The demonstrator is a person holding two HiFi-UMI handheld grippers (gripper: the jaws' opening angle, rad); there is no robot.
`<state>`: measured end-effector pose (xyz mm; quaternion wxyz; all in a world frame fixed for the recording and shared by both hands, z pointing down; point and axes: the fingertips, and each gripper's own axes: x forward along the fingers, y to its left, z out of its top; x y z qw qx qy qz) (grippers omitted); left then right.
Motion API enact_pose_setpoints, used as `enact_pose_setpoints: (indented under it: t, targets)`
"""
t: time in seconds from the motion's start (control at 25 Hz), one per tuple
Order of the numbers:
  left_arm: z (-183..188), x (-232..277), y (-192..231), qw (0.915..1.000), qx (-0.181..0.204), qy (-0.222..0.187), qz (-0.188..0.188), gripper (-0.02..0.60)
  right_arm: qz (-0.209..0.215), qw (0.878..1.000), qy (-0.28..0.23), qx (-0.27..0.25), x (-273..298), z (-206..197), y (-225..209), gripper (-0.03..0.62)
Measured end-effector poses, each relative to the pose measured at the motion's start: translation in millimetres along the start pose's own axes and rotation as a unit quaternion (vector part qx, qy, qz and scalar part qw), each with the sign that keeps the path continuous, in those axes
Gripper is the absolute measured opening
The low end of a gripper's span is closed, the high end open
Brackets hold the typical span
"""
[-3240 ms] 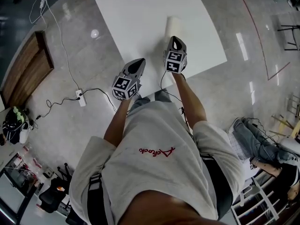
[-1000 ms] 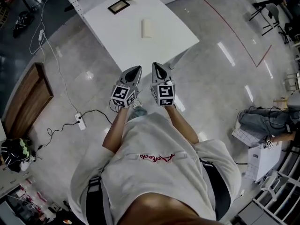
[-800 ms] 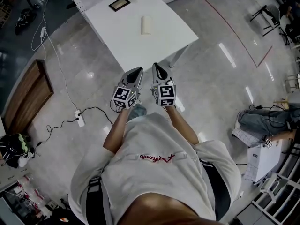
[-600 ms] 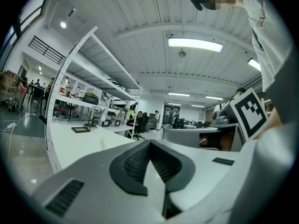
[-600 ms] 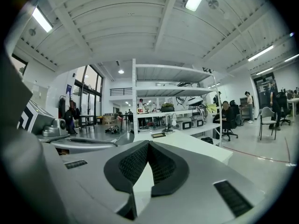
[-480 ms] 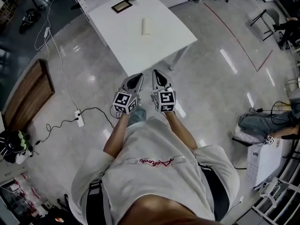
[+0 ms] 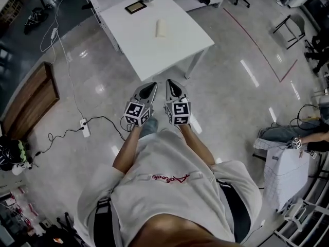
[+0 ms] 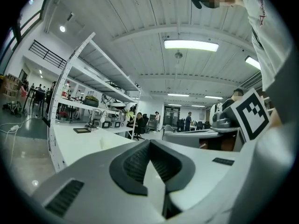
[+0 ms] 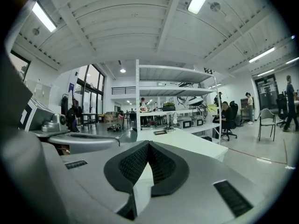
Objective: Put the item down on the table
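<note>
Left gripper (image 7: pixel 149 86) and right gripper (image 7: pixel 171 83) are found closed and empty, drawn back from the tabletop (image 7: pixel 149 53). Pale roll (image 7: pixel 161 28) is left lying at 12 o'clock; placement is judged done.

the table (image 7: pixel 154 48) stands at the far side, with the roll (image 7: pixel 161 28) lying on its middle and a frame (image 7: pixel 135 6) at its far end. the left gripper (image 7: pixel 150 86) and right gripper (image 7: pixel 170 84) hang side by side just near of the table. a power strip (image 7: pixel 84 128) lies on the floor to their left.
</note>
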<state>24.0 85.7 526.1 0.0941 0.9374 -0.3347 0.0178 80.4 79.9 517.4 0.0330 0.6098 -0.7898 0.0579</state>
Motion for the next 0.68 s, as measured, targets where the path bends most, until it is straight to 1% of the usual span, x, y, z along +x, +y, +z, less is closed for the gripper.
enact_pose_setpoints:
  t: [0.36,0.68]
  targets:
    - [4.2,-4.2,-2.6,1.0,0.005,-0.005,0.004,0.019,0.003,1.0,0.0,-0.012,-4.3,3.6,4.3,0.005]
    - [-4.1,-2.4,-8.7,1.0,0.006,0.002,-0.002,0.018,0.002,1.0,-0.001,-0.016,-8.1,0.5,2.0,0.005]
